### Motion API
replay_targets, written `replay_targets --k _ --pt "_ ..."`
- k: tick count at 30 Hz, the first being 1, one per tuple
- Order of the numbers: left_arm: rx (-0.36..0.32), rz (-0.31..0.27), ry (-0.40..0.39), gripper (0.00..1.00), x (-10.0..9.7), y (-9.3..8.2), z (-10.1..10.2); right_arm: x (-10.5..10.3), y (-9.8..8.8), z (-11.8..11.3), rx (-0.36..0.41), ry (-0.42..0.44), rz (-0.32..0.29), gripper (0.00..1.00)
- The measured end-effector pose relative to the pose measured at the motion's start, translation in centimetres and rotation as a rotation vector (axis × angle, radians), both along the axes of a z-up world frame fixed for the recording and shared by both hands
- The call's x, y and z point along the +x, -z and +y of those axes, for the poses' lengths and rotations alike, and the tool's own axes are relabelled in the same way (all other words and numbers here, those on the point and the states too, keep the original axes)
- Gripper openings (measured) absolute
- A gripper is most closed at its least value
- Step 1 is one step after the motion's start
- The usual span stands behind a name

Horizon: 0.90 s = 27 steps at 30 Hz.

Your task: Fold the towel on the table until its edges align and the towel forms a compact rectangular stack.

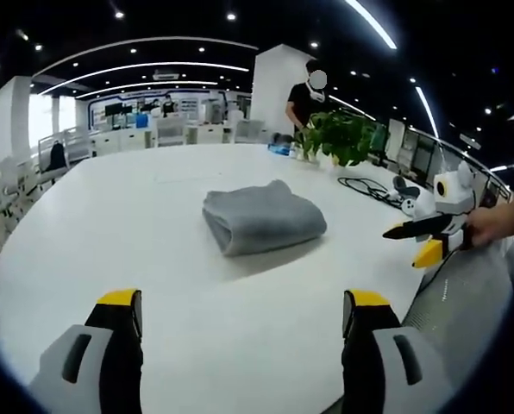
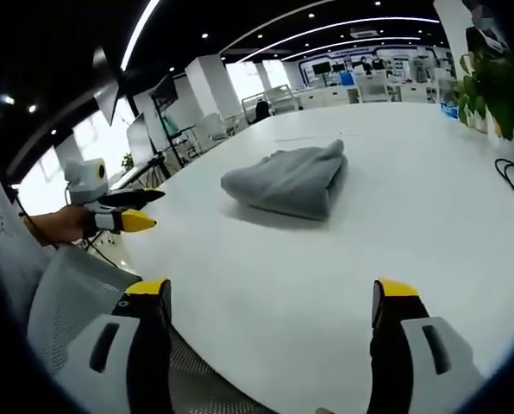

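Note:
A grey towel (image 1: 261,217) lies folded into a thick, compact bundle in the middle of the white table (image 1: 110,224). My left gripper (image 1: 242,300) hovers over the near part of the table, short of the towel, jaws wide apart and empty. In the right gripper view the same towel (image 2: 291,179) lies ahead. My right gripper (image 2: 272,289) is open too, held back from it with nothing between the jaws. Each gripper also appears in the other's view, held by a hand at the table's edge: the right gripper (image 1: 423,240) and the left gripper (image 2: 123,211).
A potted plant (image 1: 339,136) and black cables (image 1: 369,188) sit at the table's far right. A person (image 1: 304,99) stands behind the plant. A grey mesh chair (image 2: 76,293) is at the near table edge. Office desks fill the background.

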<state>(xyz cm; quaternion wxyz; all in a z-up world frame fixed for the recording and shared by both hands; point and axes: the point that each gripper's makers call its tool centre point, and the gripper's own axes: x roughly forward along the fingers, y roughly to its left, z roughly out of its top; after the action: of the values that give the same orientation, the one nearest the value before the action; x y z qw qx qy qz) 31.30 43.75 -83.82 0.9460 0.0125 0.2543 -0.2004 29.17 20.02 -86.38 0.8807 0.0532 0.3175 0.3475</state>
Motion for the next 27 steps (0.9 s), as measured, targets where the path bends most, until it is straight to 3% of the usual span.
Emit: replay_targets --k 16,21,27 --pt "0.014 0.017 0.01 0.99 -0.1 0.3 -0.2 -0.7 0.2 0.2 -0.01 -0.014 0.008 0.97" --pt "0.002 0.008 -0.008 0.99 0.0 0.1 0.2 -1.2 0.8 1.0 -0.045 -0.074 0.016 0.97" --pt "0.004 0.006 -0.02 0.99 0.0 0.1 0.5 -1.6 0.9 1.2 -0.046 -0.087 0.024 0.96"
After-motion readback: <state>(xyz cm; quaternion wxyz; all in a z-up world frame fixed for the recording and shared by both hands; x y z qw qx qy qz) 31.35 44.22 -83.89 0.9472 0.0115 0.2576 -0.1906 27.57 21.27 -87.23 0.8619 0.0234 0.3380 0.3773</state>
